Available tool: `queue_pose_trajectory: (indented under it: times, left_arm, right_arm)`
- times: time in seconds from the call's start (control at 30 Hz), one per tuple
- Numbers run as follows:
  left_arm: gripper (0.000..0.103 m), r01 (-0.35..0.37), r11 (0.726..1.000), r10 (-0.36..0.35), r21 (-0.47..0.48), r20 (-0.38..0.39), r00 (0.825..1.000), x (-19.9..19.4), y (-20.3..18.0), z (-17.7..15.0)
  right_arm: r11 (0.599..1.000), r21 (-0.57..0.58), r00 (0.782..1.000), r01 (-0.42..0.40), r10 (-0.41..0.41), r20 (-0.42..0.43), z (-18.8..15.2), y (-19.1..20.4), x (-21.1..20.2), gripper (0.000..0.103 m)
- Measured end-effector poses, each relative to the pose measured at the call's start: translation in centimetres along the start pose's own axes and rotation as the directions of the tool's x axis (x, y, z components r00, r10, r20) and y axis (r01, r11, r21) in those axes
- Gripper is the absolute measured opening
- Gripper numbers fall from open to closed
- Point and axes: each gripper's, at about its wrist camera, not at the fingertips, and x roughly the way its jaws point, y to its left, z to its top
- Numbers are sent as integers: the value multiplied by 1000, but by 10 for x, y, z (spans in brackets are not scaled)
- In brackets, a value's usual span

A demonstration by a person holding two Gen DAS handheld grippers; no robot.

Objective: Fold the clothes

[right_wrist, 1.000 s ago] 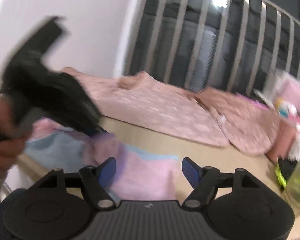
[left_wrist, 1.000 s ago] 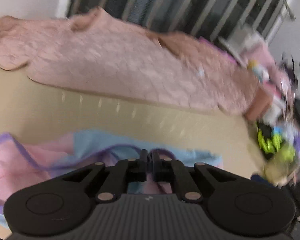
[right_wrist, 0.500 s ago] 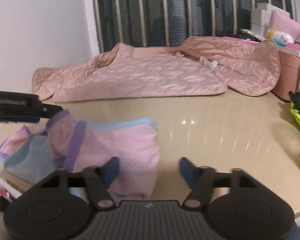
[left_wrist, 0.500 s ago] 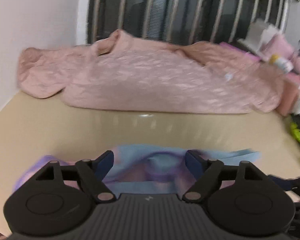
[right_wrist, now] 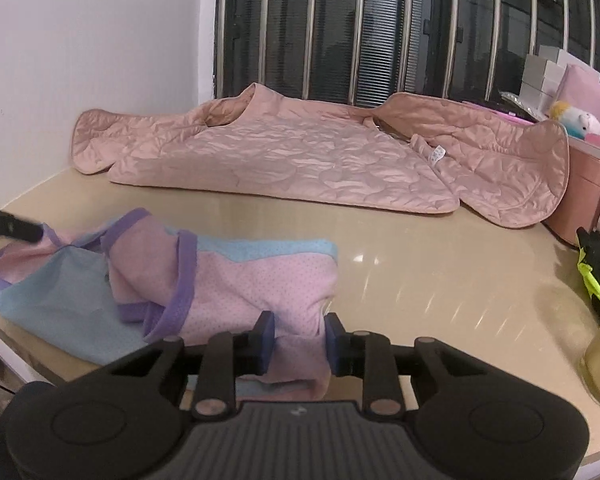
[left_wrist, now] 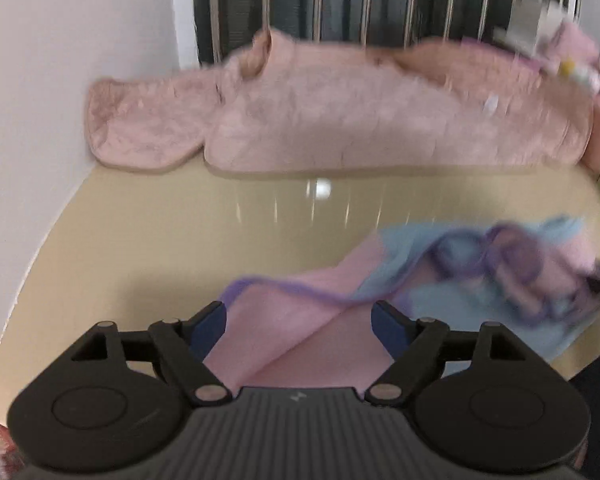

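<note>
Closing right gripper point(right_wrist: 299, 334) on near corner of pink-and-blue garment point(right_wrist: 220, 280), bunched fabric between jaws, garment at bench point(right_wrist: 420, 248) front edge. Risk: thick pinch drags several layers, spoils fold. Left gripper point(left_wrist: 299, 322) wide, empty, tilted down over pink edge. Quilted pink jacket point(right_wrist: 300, 152) behind.

The glossy beige desk point(right_wrist: 400, 240) bore a pink quilted jacket point(right_wrist: 300, 156) spread by the window; a pink-and-blue garment point(right_wrist: 228, 280) lay crumpled near its front edge.
</note>
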Motion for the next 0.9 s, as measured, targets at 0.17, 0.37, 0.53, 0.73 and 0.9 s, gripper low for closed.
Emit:
queue_pose_trajectory:
  times: [0.17,0.37,0.53,0.73,0.9]
  left_arm:
    - [81,-18,999,20,50,-27,999,24,-9,12]
    - [73,-189,982,189,-25,8,982,33,10,19]
    - [76,-235,964,233,-127,-25,972,30,46,20]
    - [59,-136,983,127,-121,-77,989,35,61,22]
    - [4,-160,985,156,-66,-61,986,44,56,36]
  right_arm:
    - [1000,10,1000,1,-1,-4,0,-3,0,25]
    - [1000,6,1000,6,-6,-3,-1,-5,-1,26]
    - [1000,4,1000,4,-4,0,-1,-6,0,26]
    - [1000,3,1000,5,-5,4,-2,-7,1,27]
    - [1000,-4,1000,7,-7,6,-2,-7,2,27]
